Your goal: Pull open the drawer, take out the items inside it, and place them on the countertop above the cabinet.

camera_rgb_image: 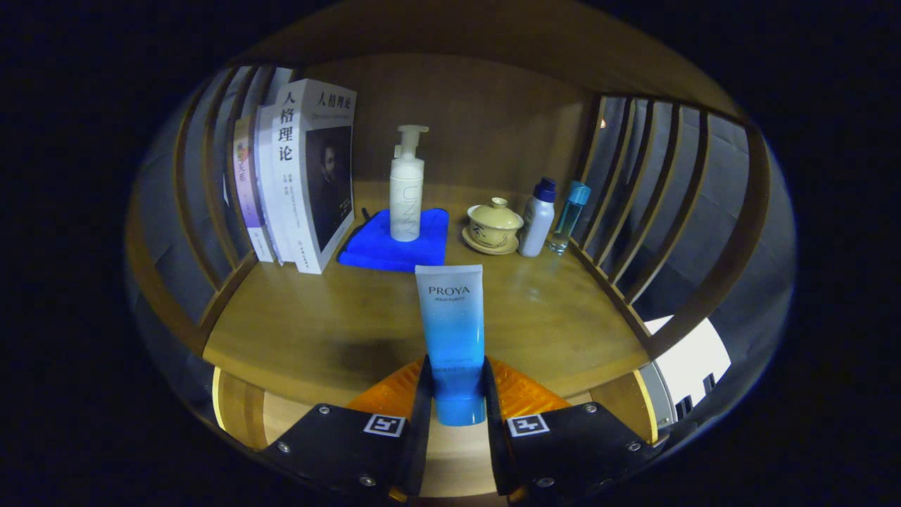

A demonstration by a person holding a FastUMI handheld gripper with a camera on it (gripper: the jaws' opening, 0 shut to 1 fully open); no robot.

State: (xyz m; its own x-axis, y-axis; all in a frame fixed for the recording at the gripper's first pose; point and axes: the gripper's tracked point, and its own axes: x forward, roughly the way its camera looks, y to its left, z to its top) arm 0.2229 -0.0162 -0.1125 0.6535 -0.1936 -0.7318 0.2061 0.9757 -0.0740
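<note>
Wooden countertop (pixel 317 331), blue tube (pixel 452 331) upright, clamped between tool (pixel 455 394) fingers

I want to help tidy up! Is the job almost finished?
Partway, it seems. The gripper is shut on a blue tube, held just above the countertop, so it is already out of the drawer. It still needs setting down. I cannot tell whether anything else remains inside.

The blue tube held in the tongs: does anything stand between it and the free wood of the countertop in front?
Nothing visible does. The tongs are shut on the blue plastic tube, and the bare wooden countertop lies just ahead. The folded blue cloth with the white pump bottle sits farther back, beyond that open patch.
</note>
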